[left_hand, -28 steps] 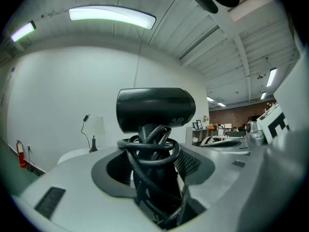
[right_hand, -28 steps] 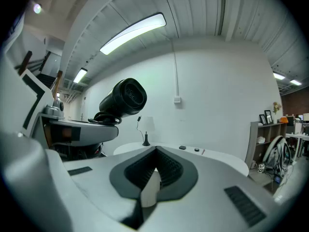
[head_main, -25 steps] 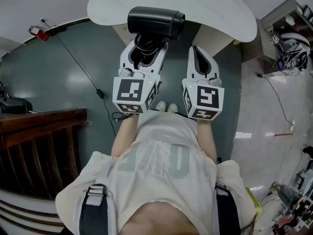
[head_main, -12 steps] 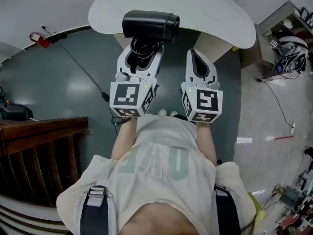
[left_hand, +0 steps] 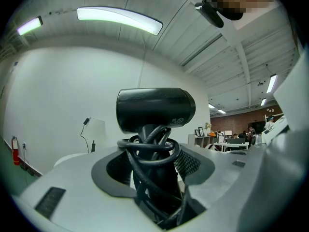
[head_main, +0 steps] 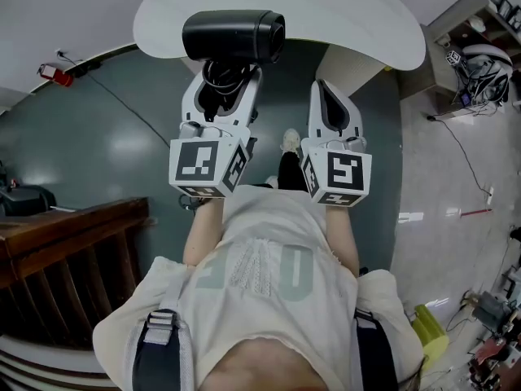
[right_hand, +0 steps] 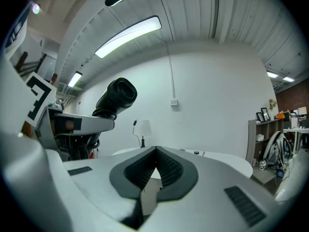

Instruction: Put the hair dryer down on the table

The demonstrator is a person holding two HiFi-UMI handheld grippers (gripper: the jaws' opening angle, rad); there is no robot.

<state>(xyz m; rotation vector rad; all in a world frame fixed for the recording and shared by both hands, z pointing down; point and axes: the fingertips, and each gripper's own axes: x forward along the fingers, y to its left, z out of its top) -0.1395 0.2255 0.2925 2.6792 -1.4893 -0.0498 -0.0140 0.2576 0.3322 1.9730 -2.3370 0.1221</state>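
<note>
The left gripper [head_main: 225,80] is clamped on the handle of the hair dryer [head_main: 234,36], with the cord [left_hand: 149,151] wound round that handle and bunched between the jaws. The black barrel lies crosswise above the jaws, in the air at the near edge of the table [head_main: 342,15]. The right gripper [head_main: 332,96] is alongside, jaws together and nothing in them. Principal risk, in my judgement: the grip bears partly on loose cord loops rather than on the handle alone, so the dryer may twist or slide in the pads as it is lowered. The barrel is top-heavy relative to the handle; if it is released upright it is likely to topple, and so near the rim it could roll off to the floor [head_main: 122,137]. A cord loop may also snag on a jaw when they part and drag the dryer back. The height above the tabletop cannot be judged from these views, so an early release would mean a drop. The table is white, smooth and rounded, mostly bare, with a small lamp [right_hand: 141,127] and a few small items towards its far side. The room has a glossy dark floor, plain white walls, dark wooden furniture [head_main: 73,251] to the left and a cluttered shelf unit [head_main: 480,47] to the right.
</note>
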